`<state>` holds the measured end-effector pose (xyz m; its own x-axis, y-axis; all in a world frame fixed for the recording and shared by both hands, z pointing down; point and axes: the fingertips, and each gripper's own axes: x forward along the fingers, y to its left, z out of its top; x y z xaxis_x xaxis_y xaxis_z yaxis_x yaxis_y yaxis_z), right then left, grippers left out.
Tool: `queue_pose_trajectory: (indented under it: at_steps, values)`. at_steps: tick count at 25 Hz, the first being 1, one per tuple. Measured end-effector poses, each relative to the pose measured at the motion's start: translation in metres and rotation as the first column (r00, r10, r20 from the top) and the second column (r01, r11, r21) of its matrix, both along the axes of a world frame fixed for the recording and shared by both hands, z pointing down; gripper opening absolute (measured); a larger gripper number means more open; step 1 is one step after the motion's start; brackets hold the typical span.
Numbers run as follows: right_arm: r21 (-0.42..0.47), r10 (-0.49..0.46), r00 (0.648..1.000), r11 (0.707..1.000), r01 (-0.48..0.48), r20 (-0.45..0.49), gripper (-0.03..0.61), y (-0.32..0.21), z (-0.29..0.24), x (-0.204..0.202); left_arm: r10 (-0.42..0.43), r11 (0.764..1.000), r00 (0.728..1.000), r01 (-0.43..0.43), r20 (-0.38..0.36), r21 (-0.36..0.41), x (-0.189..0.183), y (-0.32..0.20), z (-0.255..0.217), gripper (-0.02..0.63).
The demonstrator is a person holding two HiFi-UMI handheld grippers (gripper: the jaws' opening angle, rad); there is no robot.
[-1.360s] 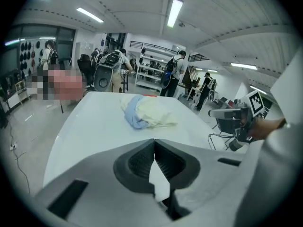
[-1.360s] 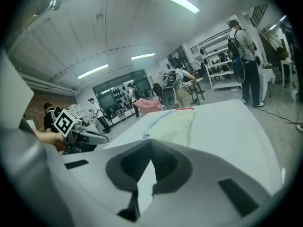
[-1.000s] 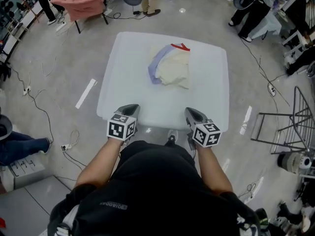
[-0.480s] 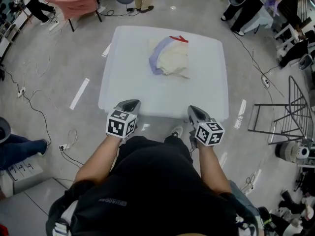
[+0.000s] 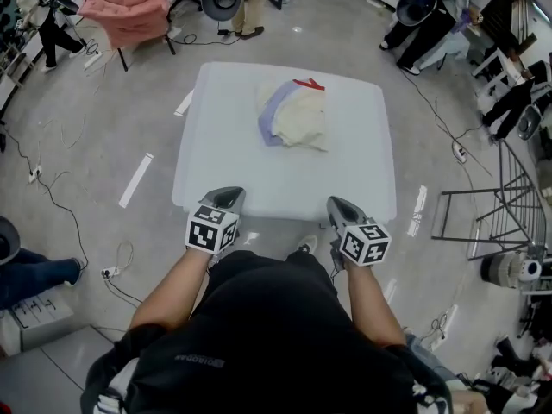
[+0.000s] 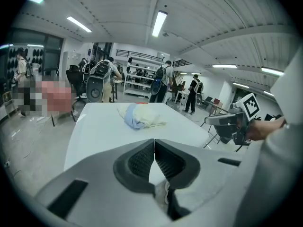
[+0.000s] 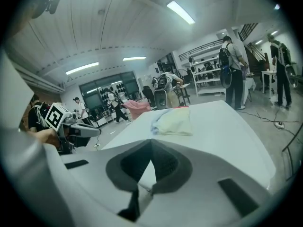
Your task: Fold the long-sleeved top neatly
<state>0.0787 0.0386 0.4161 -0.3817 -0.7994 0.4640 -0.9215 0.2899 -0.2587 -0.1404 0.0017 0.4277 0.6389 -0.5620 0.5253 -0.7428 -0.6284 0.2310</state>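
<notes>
1. The cream long-sleeved top with lavender and red trim (image 5: 295, 115) sits as a compact bundle on the far half of the white square table (image 5: 224, 145).
2. The left gripper (image 5: 230, 195) and right gripper (image 5: 337, 203) hover side by side at the table's near edge, well apart from the top. Each has its jaws pressed together on nothing.
3. Over the last second almost nothing has changed. Both grippers have stayed at the near edge, and the bundle keeps its shape and place.
4. So no fold is under way. I judge this a pause, and whether the bundle is finished or still waiting, I cannot tell.
</notes>
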Motion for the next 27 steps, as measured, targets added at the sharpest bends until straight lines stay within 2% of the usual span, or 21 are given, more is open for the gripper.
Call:
queue_pose_trajectory:
  at_steps: [12, 27]
  values:
    - [-0.006, -0.009, 1.0, 1.0, 0.009, -0.001, 0.003, 0.001, 0.006, -0.019, 0.013, 1.0, 1.0, -0.013, 0.011, 0.01, -0.015, 0.0, 0.0, 0.006]
    - [-0.028, 0.008, 1.0, 1.0, -0.008, 0.007, 0.003, 0.013, 0.014, -0.012, 0.019, 1.0, 1.0, -0.019, 0.012, 0.004, -0.01, 0.011, 0.004, 0.006]
